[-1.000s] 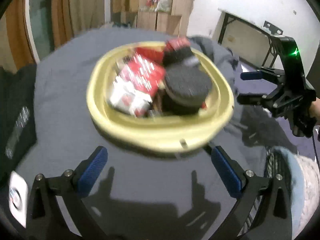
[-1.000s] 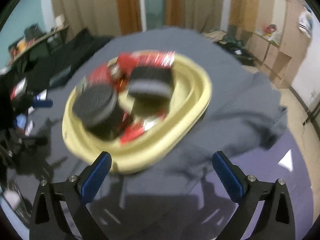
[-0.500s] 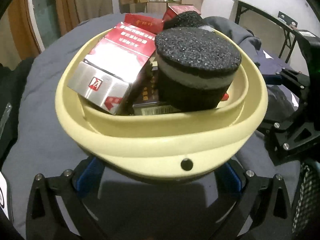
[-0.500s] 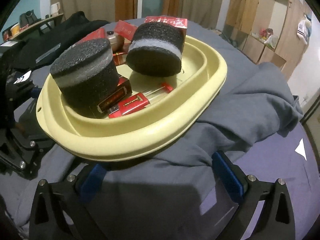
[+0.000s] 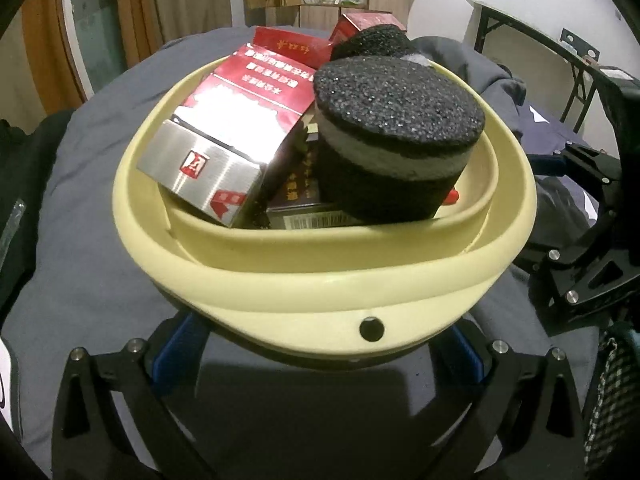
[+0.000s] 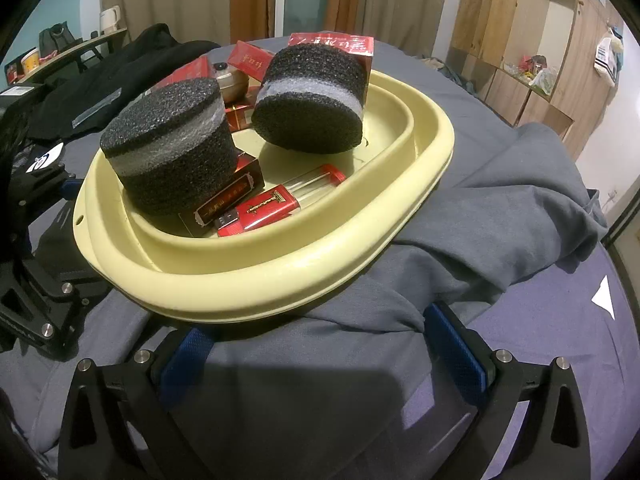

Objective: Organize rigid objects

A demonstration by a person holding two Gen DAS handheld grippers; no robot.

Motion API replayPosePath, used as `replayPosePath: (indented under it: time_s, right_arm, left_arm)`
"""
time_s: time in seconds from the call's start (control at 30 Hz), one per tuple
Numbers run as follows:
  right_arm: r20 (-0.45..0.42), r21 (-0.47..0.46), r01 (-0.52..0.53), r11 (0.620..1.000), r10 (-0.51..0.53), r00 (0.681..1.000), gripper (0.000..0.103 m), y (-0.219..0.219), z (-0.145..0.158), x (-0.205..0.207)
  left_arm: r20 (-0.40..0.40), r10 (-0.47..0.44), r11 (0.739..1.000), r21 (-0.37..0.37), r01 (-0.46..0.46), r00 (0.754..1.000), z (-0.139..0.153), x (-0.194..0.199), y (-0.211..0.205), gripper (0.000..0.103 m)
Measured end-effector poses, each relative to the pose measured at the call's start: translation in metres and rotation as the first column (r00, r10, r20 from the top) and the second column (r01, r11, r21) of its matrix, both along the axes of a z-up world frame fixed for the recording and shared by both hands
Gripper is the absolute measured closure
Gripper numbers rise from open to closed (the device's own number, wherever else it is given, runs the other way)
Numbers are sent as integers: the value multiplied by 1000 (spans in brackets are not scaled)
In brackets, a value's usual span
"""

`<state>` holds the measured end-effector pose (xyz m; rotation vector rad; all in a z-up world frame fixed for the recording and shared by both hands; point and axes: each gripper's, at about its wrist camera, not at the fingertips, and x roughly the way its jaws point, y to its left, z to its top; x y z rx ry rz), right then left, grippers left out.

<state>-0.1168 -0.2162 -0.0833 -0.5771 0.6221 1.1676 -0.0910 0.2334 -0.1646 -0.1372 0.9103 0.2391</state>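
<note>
A cream plastic basin (image 5: 320,280) sits on a grey cloth-covered surface (image 6: 500,184), holding two black foam cylinders (image 6: 172,152) and red boxes (image 5: 248,92). The left gripper (image 5: 320,354) and the right gripper (image 6: 320,350) each have their blue-padded jaws spread wide, empty, reaching under the basin's near rim.

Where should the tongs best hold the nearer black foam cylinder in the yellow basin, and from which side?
Grip the nearer foam cylinder across its round side wall, coming from above. It stands upright above the basin rim, so its sides are free; a red box lies under its base.
</note>
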Motion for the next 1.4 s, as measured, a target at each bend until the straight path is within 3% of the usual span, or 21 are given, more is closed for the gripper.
replayPosePath:
  time_s: [1.4]
  right_arm:
    - [-6, 4, -7, 1000, 7, 1000, 0, -3, 2, 1]
  left_arm:
    - [-1, 0, 1000, 1, 0, 1000, 0, -1, -2, 0]
